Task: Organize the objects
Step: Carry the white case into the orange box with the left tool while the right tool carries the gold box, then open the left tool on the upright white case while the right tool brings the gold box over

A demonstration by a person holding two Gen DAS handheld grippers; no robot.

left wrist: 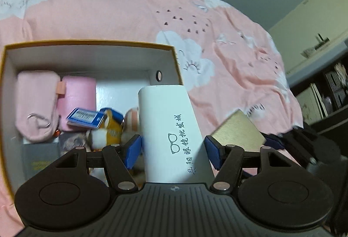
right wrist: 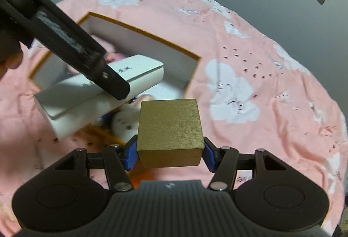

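Two things are in my tongs at this moment, one in each. My left gripper (left wrist: 173,151) holds the white glasses case (left wrist: 171,128) between its blue pads, set wide because the case is broad. My right gripper (right wrist: 170,153) is closed on the gold box (right wrist: 170,128), a small cube, with the pads pressing its two side faces.

I take the open storage box (left wrist: 91,45) on the pink bedspread (left wrist: 228,63) as my landmark. The glasses case hangs over its near right corner, and its long axis runs away from my left gripper toward the far wall of the storage box, so I judge this hand is the nearer one to drop its load inside. The gold box is just outside the storage box, beside its right wall and nearer to me, above the bedspread.

Inside the storage box, at the left, lie two pink pouches (left wrist: 37,104), a blue card packet (left wrist: 84,117) and a plush toy (left wrist: 106,128) near the middle.

Hidden parts: the glasses case covers the floor of the storage box under it, so I cannot tell if free room is there. In the right wrist view the left gripper crosses the storage box, and the contents are blurred.
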